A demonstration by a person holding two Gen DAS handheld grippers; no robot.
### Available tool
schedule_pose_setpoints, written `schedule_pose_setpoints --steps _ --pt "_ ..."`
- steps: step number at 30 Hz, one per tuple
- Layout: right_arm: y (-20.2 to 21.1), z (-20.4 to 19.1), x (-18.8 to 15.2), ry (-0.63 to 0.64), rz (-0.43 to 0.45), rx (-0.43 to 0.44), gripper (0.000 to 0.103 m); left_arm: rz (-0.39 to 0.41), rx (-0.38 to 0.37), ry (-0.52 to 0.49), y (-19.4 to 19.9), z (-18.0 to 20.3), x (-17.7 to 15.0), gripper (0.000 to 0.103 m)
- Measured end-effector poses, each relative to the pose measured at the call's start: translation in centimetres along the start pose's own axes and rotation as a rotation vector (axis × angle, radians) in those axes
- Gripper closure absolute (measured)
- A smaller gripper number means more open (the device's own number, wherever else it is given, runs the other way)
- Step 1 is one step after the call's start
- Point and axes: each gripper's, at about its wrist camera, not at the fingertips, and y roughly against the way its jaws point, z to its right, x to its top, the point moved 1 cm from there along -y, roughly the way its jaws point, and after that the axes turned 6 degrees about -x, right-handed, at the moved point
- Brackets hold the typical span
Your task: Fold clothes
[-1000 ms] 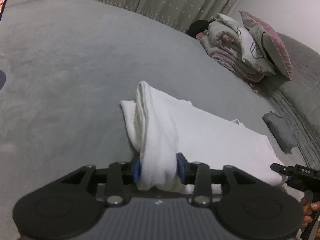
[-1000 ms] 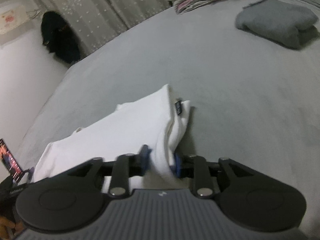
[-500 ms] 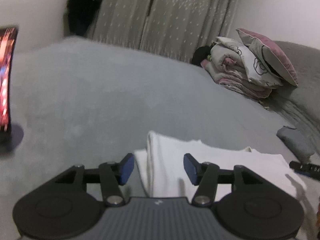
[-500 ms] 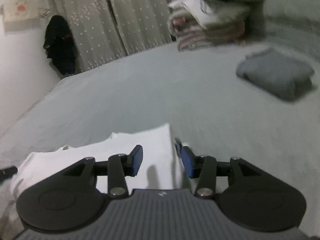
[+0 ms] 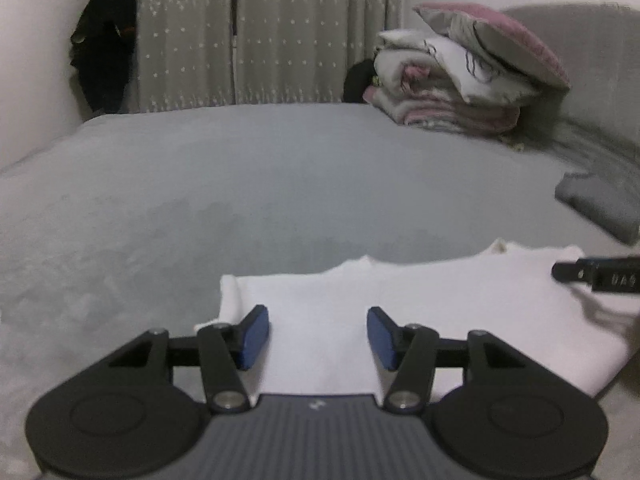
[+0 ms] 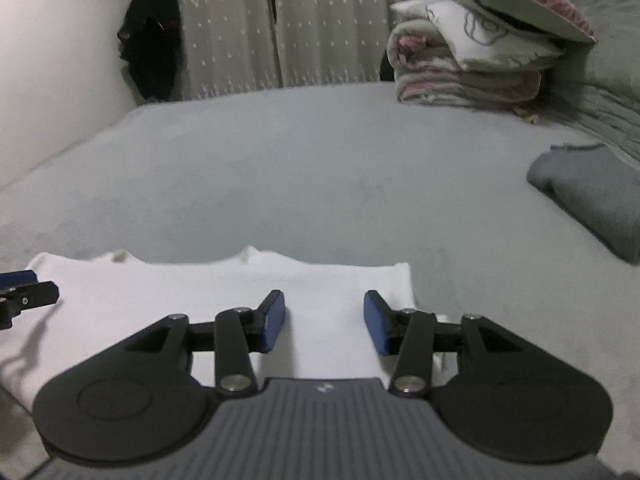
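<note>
Nearest in each wrist view is a black two-finger gripper with blue pads: the left gripper has its jaws spread apart with nothing between them, poised just above the left end of a folded white cotton garment, and the right gripper is likewise released, its jaws parted over the right end of that same garment. The white garment lies flat as a wide, low rectangle on the grey plush bed cover, close to the near edge of the bed, with two small bumps along its far fold. In the left view the tip of the right gripper reaches in from the right, over the garment's far corner; in the right view the tip of the left gripper shows at the left edge over the garment's other end. Farther off to the right, well apart from the white garment, a folded grey cloth rests on the bed cover. Beyond it, at the head of the bed, a stack of folded pink-and-cream blankets carries a pink-edged cushion tilted on top. Behind everything hang pale dotted curtains, with a dark black garment hanging against the wall at the left.
</note>
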Motion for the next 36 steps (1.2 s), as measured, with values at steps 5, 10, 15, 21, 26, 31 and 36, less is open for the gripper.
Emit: schedule_pose_setpoints --steps 5,10,15,21,26,31,36 --pt "-0.5 0.2 0.0 0.003 -0.013 0.003 0.047 -0.009 -0.013 0.012 -0.3 -0.5 -0.6 0.043" --pt "0.2 0.0 -0.1 -0.006 -0.009 0.001 0.046 0.009 -0.02 0.029 0.8 -0.5 -0.8 0.043" --pt "1.8 -0.2 -0.2 -0.011 0.006 0.007 0.045 0.025 -0.056 0.062 2.9 -0.9 -1.2 0.043" --pt "3.0 0.2 -0.7 0.002 0.004 0.015 0.045 0.036 -0.095 0.062 5.3 -1.7 -2.6 0.043" --pt "3.9 0.3 -1.5 0.049 0.01 0.025 0.045 0.047 -0.096 0.005 7.0 -2.0 -4.1 0.043" --pt "5.1 0.5 -2.3 0.116 0.032 0.03 0.037 0.016 -0.13 0.066 7.9 -3.9 -5.1 0.043" --pt "5.5 1.6 -2.5 0.102 0.023 0.031 0.036 -0.01 -0.148 0.092 8.4 -4.8 -5.5 0.043"
